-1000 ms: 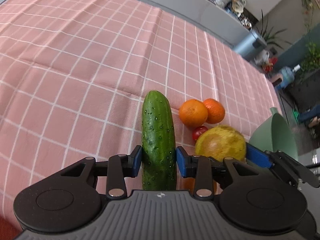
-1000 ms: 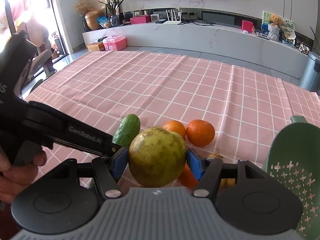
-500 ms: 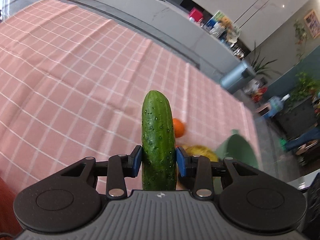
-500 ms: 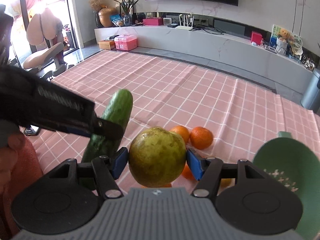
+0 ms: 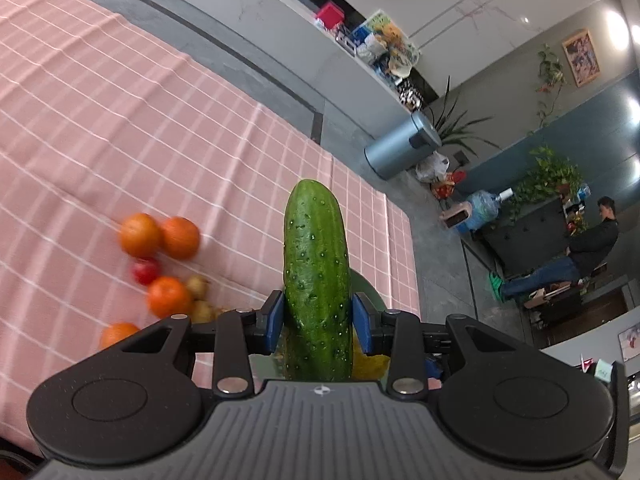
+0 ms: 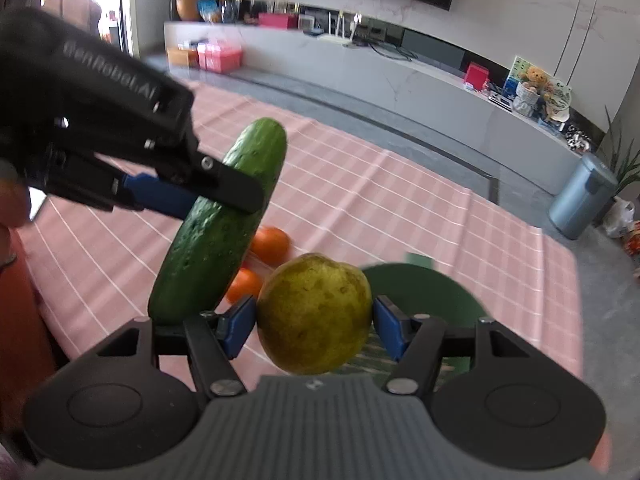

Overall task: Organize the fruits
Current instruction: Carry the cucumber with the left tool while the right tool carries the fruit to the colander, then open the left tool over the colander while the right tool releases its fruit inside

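My left gripper [image 5: 318, 320] is shut on a green cucumber [image 5: 316, 276] and holds it in the air; both also show in the right wrist view, the cucumber [image 6: 224, 220] up at the left. My right gripper [image 6: 314, 320] is shut on a yellow-green pear [image 6: 314, 314], held above the table beside a green colander [image 6: 432, 296]. The colander's rim [image 5: 366, 286] peeks out behind the cucumber. Several oranges [image 5: 160, 236], a small red fruit [image 5: 145, 271] and small yellowish fruits [image 5: 198, 286] lie on the pink checked cloth [image 5: 120, 120].
The table's right edge [image 5: 412, 264] drops to a grey floor. A grey bin [image 5: 400, 148] and plants stand beyond. A long white counter [image 6: 400, 76] runs along the far wall. A person [image 5: 584, 248] sits far right.
Both grippers have risen and swung right with their fruit. The cucumber now hangs near the colander, and the loose oranges have slid to the left of the left wrist view.
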Demonstrator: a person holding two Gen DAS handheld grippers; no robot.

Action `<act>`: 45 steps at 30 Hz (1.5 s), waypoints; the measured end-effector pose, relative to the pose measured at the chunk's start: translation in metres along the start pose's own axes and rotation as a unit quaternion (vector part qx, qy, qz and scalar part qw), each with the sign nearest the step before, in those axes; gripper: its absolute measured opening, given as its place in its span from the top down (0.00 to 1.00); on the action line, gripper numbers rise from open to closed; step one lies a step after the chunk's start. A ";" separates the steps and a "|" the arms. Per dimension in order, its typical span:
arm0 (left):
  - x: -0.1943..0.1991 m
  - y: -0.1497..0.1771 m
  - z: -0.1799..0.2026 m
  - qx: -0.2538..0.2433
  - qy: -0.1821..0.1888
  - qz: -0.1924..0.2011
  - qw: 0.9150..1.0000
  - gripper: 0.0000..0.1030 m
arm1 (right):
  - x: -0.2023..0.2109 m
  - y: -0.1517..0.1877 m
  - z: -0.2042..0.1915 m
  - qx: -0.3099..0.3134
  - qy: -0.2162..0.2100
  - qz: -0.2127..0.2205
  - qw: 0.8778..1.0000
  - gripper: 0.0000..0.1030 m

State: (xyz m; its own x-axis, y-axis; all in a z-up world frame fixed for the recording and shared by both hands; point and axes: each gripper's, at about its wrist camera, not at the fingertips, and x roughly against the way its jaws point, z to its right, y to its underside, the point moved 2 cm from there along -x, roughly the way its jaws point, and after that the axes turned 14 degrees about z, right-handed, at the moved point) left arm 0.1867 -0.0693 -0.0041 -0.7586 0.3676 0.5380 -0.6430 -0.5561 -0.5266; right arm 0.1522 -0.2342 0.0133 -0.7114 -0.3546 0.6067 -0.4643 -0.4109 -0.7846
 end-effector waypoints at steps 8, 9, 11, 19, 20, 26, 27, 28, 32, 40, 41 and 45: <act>-0.069 0.032 0.012 -0.010 -0.038 -0.069 0.997 0.60 | -0.021 0.029 0.048 0.029 -0.004 -0.070 0.997 0.41; -0.073 0.035 0.012 -0.018 -0.044 -0.077 0.996 0.60 | -0.025 0.033 0.050 0.031 -0.007 -0.079 0.996 0.41; -0.082 0.044 0.014 -0.027 -0.059 -0.093 0.994 0.60 | -0.034 0.040 0.054 0.036 -0.018 -0.095 0.995 0.41; -0.104 0.062 0.029 -0.085 -0.108 -0.126 0.982 0.60 | -0.064 0.061 0.060 0.055 -0.062 -0.139 0.987 0.41; -0.106 0.063 0.031 -0.094 -0.114 -0.129 0.981 0.60 | -0.066 0.061 0.062 0.050 -0.067 -0.141 0.986 0.41; -0.114 0.065 0.038 -0.111 -0.139 -0.150 0.972 0.60 | -0.079 0.064 0.069 0.039 -0.091 -0.153 0.983 0.41; -0.116 0.067 0.038 -0.113 -0.142 -0.152 0.972 0.60 | -0.080 0.064 0.070 0.036 -0.094 -0.155 0.983 0.41; -0.117 0.068 0.038 -0.112 -0.144 -0.154 0.971 0.60 | -0.081 0.064 0.070 0.033 -0.096 -0.156 0.983 0.41; -0.121 0.072 0.039 -0.116 -0.151 -0.157 0.969 0.60 | -0.082 0.063 0.071 0.029 -0.100 -0.158 0.982 0.41; -0.116 0.067 0.043 -0.119 -0.136 -0.151 0.972 0.56 | -0.081 0.059 0.074 0.028 -0.097 -0.164 0.981 0.40; -0.113 0.066 0.042 -0.118 -0.133 -0.150 0.972 0.55 | -0.080 0.057 0.075 0.028 -0.095 -0.160 0.982 0.40; -0.100 0.060 0.046 -0.124 -0.114 -0.145 0.975 0.55 | -0.068 0.046 0.071 0.043 -0.074 -0.150 0.985 0.35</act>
State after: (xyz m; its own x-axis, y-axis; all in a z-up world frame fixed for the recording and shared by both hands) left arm 0.2286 -0.1739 -0.0587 -0.5160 0.2916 0.8054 -0.8542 -0.2449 -0.4586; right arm 0.2165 -0.2886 -0.0547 -0.4607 -0.3224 0.8270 -0.5918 -0.5828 -0.5569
